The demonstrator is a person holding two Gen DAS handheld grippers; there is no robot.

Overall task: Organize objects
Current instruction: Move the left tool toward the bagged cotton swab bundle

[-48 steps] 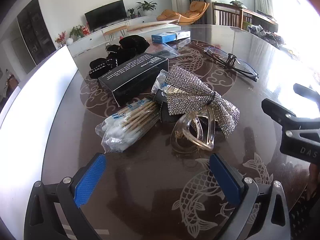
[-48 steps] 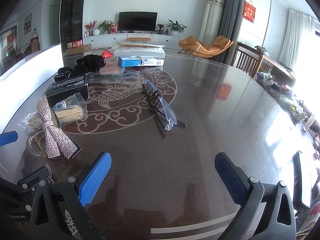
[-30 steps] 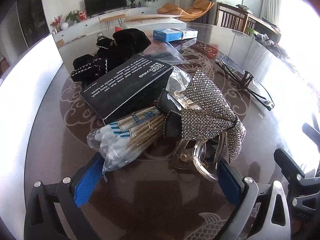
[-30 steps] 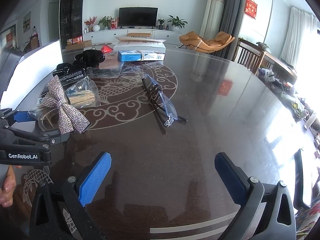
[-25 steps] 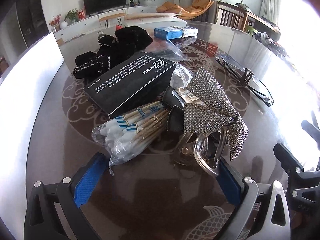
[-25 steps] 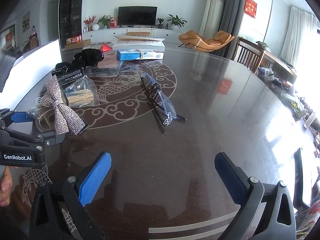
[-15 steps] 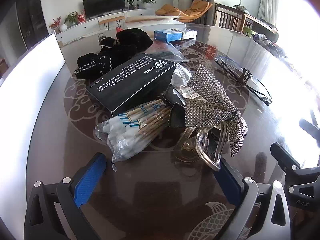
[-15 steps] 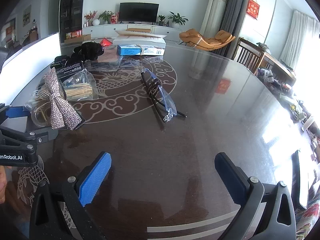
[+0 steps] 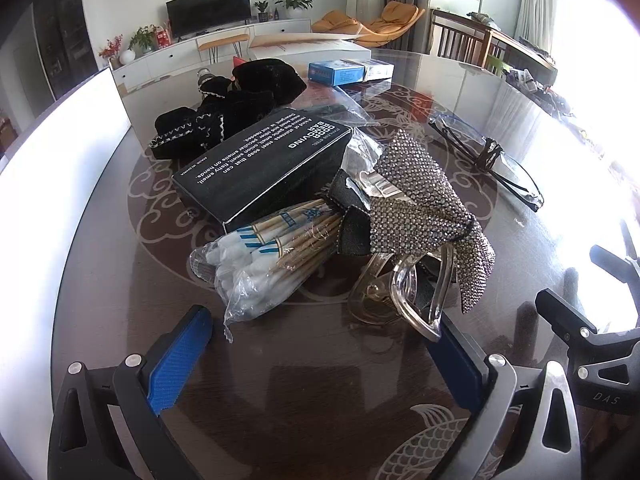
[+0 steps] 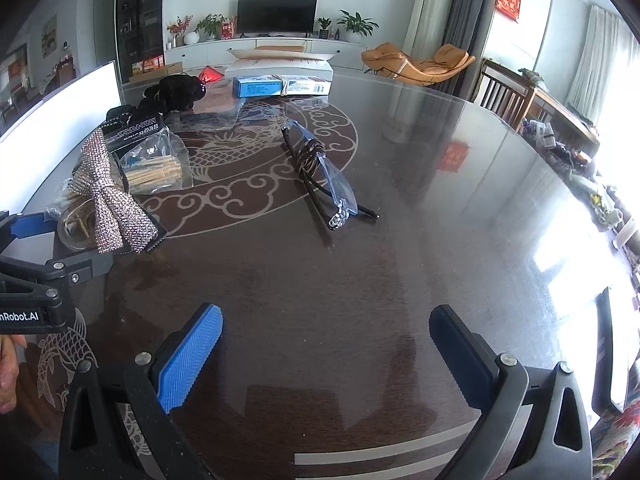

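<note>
Left gripper [image 9: 320, 344], fingers wide, faces the clear hair clip [image 9: 404, 292] under the bow [image 9: 424, 208] at 1 o'clock: shift right before closing; right gripper [image 10: 326, 344], fingers wide, idle over the table [image 10: 400, 260].

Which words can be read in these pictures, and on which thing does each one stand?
"ODOR REMOVING BAR": black box, seen upside down.
"MADE IN CHINA": same box.
"nRobot.AI", cut off: left hand-held gripper.
"DAS": right hand-held gripper.
Blue box, red wall sign: unreadable.
</note>
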